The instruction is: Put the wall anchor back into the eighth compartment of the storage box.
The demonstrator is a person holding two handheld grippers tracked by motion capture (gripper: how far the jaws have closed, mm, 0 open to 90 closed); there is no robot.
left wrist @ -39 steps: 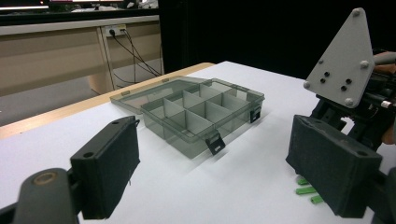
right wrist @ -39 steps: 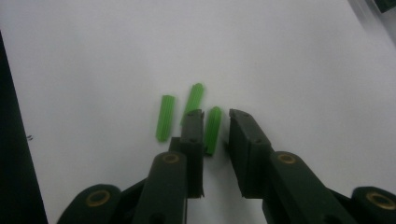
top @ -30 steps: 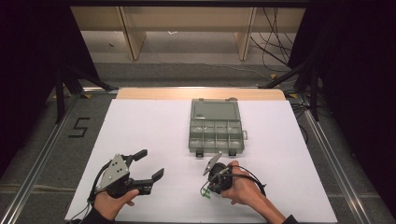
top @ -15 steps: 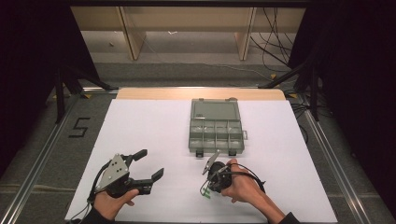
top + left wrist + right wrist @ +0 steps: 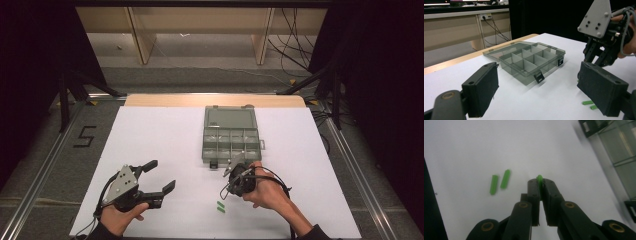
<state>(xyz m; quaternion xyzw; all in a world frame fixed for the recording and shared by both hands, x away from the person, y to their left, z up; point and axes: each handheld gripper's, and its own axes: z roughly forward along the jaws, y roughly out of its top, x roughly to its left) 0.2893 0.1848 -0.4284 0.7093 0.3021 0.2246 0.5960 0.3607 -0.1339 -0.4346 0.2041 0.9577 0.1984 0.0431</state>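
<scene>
On the white table (image 5: 150,135) lies a clear plastic box (image 5: 231,140) with its lid folded open and, as far as the dim pictures let me judge, nothing in its compartments. The left gripper (image 5: 157,177) hovers with its jaws wide apart and empty, while the right gripper (image 5: 540,187) is clamped on a small green peg (image 5: 539,178) just above the table, near the box's front edge. The peg looks light, stiff and a bit slick, best pinched across its middle; two more green pegs (image 5: 499,181) lie side by side close by.

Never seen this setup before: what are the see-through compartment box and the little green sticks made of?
The grey-tinted transparent compartment box looks like glossy hard plastic: its dividers show through the walls. The small green sticks seem to be matte moulded plastic, though too small to be sure.
</scene>
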